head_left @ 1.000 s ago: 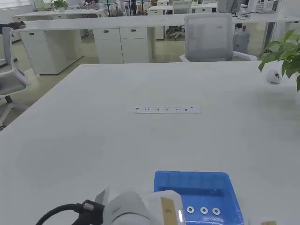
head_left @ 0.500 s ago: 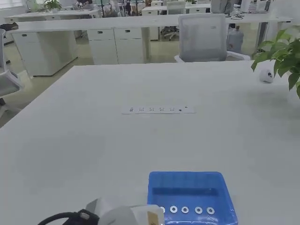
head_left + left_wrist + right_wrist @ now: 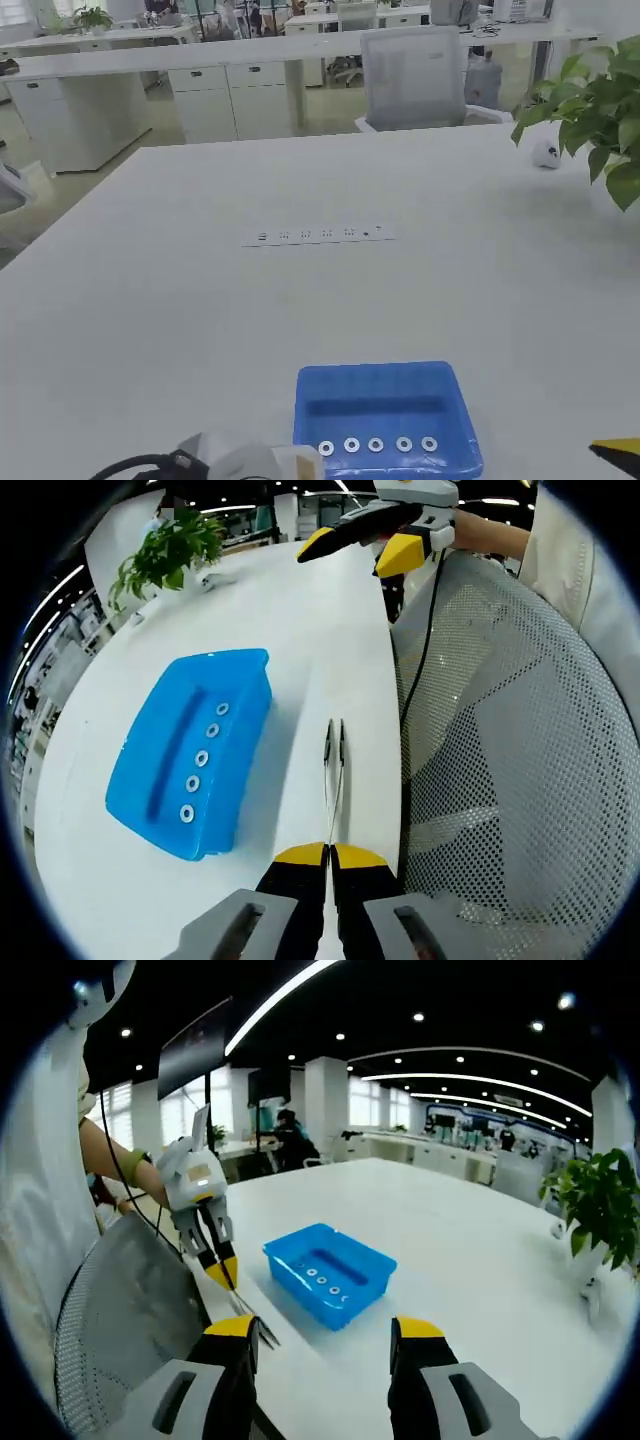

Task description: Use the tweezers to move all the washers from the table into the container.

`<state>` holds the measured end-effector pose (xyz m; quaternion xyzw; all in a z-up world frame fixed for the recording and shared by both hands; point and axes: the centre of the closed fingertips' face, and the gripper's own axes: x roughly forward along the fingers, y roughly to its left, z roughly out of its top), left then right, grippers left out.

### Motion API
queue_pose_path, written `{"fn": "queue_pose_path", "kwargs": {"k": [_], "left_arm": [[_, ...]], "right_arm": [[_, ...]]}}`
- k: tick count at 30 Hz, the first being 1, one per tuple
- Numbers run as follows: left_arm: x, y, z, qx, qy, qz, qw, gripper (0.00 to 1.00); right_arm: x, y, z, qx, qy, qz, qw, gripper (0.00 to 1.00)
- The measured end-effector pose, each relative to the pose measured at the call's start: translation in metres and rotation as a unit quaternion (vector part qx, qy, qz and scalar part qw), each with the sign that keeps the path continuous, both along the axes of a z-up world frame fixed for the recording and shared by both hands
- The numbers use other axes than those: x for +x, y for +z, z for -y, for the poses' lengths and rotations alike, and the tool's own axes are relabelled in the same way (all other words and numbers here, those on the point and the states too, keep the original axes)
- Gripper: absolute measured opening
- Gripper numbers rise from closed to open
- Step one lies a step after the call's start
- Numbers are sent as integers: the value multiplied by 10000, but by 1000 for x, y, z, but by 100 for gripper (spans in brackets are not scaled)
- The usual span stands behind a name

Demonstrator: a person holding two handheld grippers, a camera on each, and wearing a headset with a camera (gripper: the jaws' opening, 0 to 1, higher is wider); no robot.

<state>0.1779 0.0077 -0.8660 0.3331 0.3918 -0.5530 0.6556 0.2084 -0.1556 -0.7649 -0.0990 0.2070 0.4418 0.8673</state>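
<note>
blue bin (image 3: 380,385) holding five washers (image 3: 376,445) lined along its 6 o'clock wall, left gripper (image 3: 328,853) at its 7 o'clock pinching the tweezers (image 3: 334,770), right gripper (image 3: 325,1327) hanging wide open, empty, washer count staying at five since half a second ago

The head view is bright and evenly lit from overhead, a little washed out, with a cool cast. The white table (image 3: 200,300) shows no hard shadows, and the blue container (image 3: 375,385) throws only a faint one. The 5 washers (image 3: 376,445) read crisply, while the far desks (image 3: 230,100) look softer. In the right gripper view the ceiling is dark, cut by a long light strip (image 3: 270,1002) and small round spotlights (image 3: 419,1017); windows (image 3: 130,1105) glare at the left. Both gripper views bend straight lines toward their edges. In the left gripper view the tabletop glares pale, and a darker band of shade runs along the container's floor.
</note>
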Motion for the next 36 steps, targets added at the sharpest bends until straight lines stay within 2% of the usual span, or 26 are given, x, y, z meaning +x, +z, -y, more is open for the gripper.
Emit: {"fn": "queue_pose_path", "kwargs": {"k": [4,8,15,22,28,33,36], "left_arm": [[-1,-4,0,171,-37,9,9998,0],[-1,-8,0,378,-107,59,9992,0],[0,-8,0,507,-113,34,9986,0],[1,-10,1,656,-161,2,9977,0],[1,-12,0,795,-172,-37,9967,0],[1,-16,-2,863,-39,-112,9962,0],[0,-16,-2,881,6,-112,9961,0]], "right_arm": [[4,-1,7,61,-189,107,9997,52],[8,1,6,324,-381,135,9987,56],[9,-3,7,361,-359,61,9987,58],[16,5,19,698,-648,113,9954,58],[19,5,22,696,-749,147,9947,59],[22,6,27,503,-874,347,9943,63],[23,5,27,440,-881,367,9945,65]]}}
